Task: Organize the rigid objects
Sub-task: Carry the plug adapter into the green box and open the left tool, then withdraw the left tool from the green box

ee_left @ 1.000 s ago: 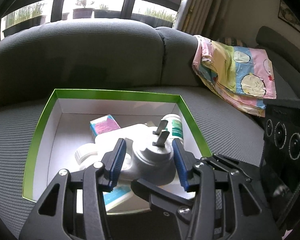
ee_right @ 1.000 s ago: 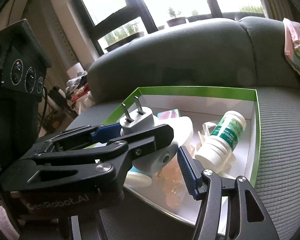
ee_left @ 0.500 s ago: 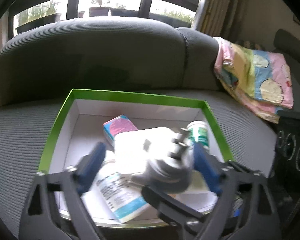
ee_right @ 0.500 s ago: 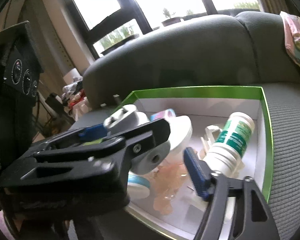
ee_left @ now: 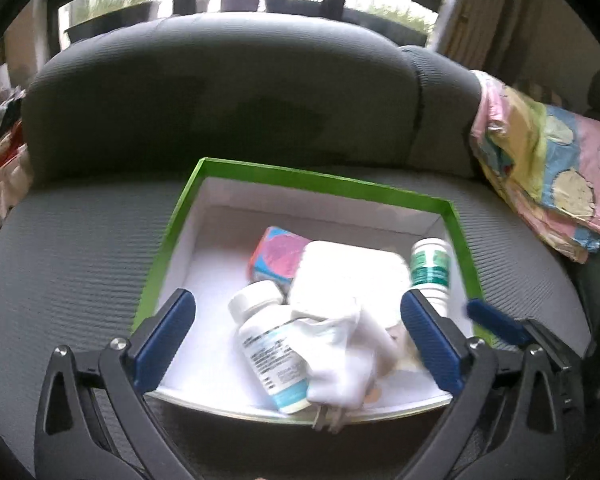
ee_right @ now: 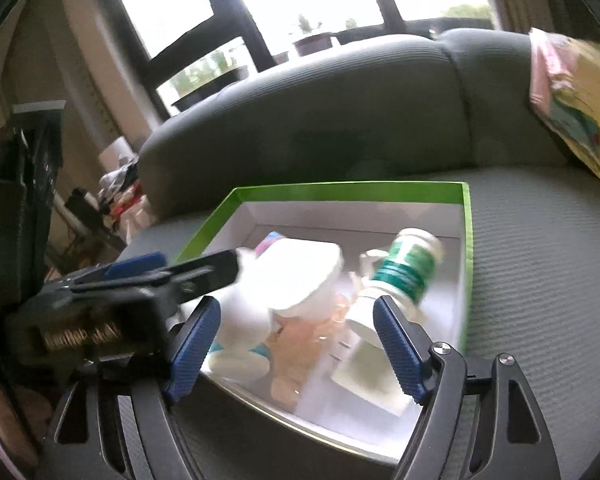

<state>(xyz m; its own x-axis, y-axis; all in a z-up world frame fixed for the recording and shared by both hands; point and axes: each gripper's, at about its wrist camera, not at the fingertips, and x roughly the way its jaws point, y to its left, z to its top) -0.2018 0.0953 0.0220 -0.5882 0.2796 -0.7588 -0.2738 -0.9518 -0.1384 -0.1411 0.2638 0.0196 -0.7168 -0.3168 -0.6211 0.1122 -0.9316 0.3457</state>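
We see a grey sofa (ee_left: pixel 220 92) with a green-rimmed box (ee_left: pixel 320 178) on its seat. Inside the box, toward its near edge, lies a white plug adapter (ee_left: pixel 340 344), prongs poking over the rim. Beside it, also in the box, are a white pill bottle (ee_left: pixel 268 344), a green-labelled bottle (ee_left: pixel 430 268) by the right wall, and a pink carton (ee_left: pixel 280 256) farther back.

Our left gripper (ee_left: pixel 296 340) hovers over the box's near edge, jaws opening wide with nothing clamped. Our right gripper (ee_right: pixel 296 344) is also opening, empty, above the same edge.

To finish well, we would lift both grippers clear without nudging the adapter, then check it sits fully inside the box.
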